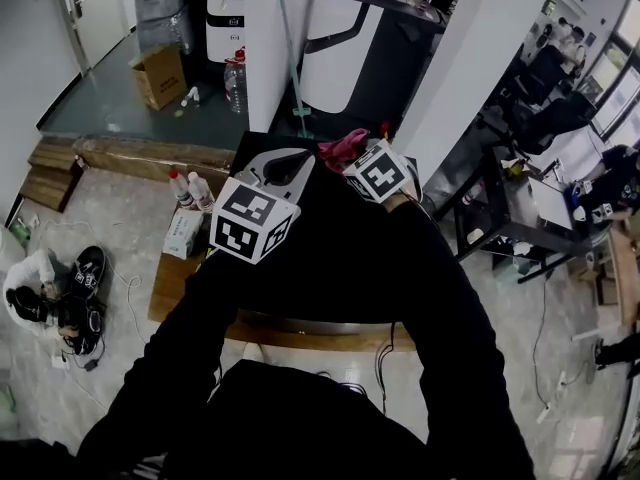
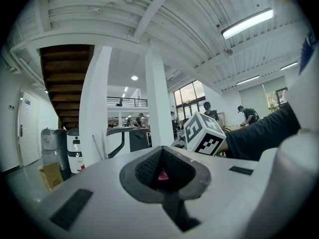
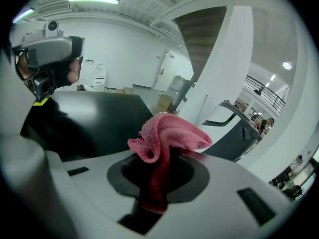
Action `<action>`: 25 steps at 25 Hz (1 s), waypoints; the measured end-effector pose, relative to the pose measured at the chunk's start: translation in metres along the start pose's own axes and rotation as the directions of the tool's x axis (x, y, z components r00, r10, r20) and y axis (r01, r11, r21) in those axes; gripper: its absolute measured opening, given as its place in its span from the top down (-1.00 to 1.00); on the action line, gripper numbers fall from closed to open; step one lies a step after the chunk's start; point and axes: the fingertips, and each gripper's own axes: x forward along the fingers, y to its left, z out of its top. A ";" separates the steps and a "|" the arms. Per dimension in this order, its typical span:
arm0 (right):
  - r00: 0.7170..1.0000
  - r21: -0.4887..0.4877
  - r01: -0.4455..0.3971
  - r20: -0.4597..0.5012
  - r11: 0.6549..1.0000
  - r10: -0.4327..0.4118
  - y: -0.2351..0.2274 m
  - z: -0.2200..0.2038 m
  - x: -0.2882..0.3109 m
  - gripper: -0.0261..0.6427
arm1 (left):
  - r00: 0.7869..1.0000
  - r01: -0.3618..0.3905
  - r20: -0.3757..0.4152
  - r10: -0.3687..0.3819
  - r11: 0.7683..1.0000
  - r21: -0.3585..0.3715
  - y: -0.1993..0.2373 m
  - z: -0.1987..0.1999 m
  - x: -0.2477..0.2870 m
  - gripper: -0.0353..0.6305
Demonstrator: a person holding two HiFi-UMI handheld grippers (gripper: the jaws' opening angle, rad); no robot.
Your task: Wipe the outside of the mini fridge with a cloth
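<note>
One pink cloth (image 3: 167,136) is held bunched in the right gripper (image 3: 159,169). The jaws are clamped on its lower part and the loose folds stand up past the tips, so the long axis of the bunch runs along the jaws.

The mini fridge (image 3: 99,111) is judged to be the glossy black body at 9 to 10 o'clock of the cloth in the right gripper view. It lies near the cloth, but no contact is shown. The coming move is therefore judged to turn on the cloth being carried toward 9 o'clock and pressed flat on that black face. The right gripper is the nearer one, since the cloth is already in it.

The jaws of the left gripper (image 2: 163,176) are drawn together, with nothing plainly held. A pink speck is seen in the narrow slit between them, and it cannot be told whether it is nipped there or merely seen beyond. The marker cube (image 2: 203,133) of the right gripper is seen at 1 o'clock of those jaws.

Further out in the head view, a wooden desk (image 1: 165,288) is seen at 8 o'clock, with small bottles (image 1: 190,188) on it. A cardboard box (image 1: 160,73) is seen at 11 o'clock and a water dispenser (image 1: 225,13) near 12.

No brand or label is found on the fridge. Only black-and-white square patterns are carried by the cube, and the print on the box and dispenser is too small to be read.
</note>
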 end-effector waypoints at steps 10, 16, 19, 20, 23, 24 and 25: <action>0.998 0.104 0.067 -0.017 0.992 -0.066 -0.063 -0.094 -0.058 0.68 | 0.999 0.021 0.026 -0.021 1.000 0.001 -0.074 0.020 0.030 0.87; 0.993 0.136 0.114 -0.042 0.984 -0.110 -0.084 -0.128 -0.082 0.68 | 1.000 -0.011 0.029 0.011 1.000 0.003 -0.098 0.024 0.024 0.87; 0.993 0.133 0.121 -0.003 0.984 -0.121 -0.083 -0.123 -0.097 0.68 | 0.999 -0.042 0.031 0.042 0.999 0.005 -0.100 0.026 0.011 0.87; 0.992 0.131 0.117 0.029 0.984 -0.122 -0.079 -0.114 -0.107 0.68 | 0.998 -0.053 0.033 0.053 0.999 0.004 -0.099 0.028 0.005 0.87; 0.985 0.105 0.091 0.136 0.990 -0.105 -0.061 -0.074 -0.142 0.68 | 0.995 -0.084 0.054 0.084 0.996 0.003 -0.093 0.039 -0.014 0.87; 0.981 0.089 0.087 0.165 0.992 -0.101 -0.054 -0.061 -0.153 0.68 | 0.994 -0.092 0.063 0.091 0.996 0.006 -0.091 0.044 -0.020 0.87; 0.977 0.072 0.088 0.190 0.994 -0.100 -0.045 -0.047 -0.163 0.68 | 0.993 -0.097 0.074 0.097 0.995 0.010 -0.089 0.049 -0.028 0.87</action>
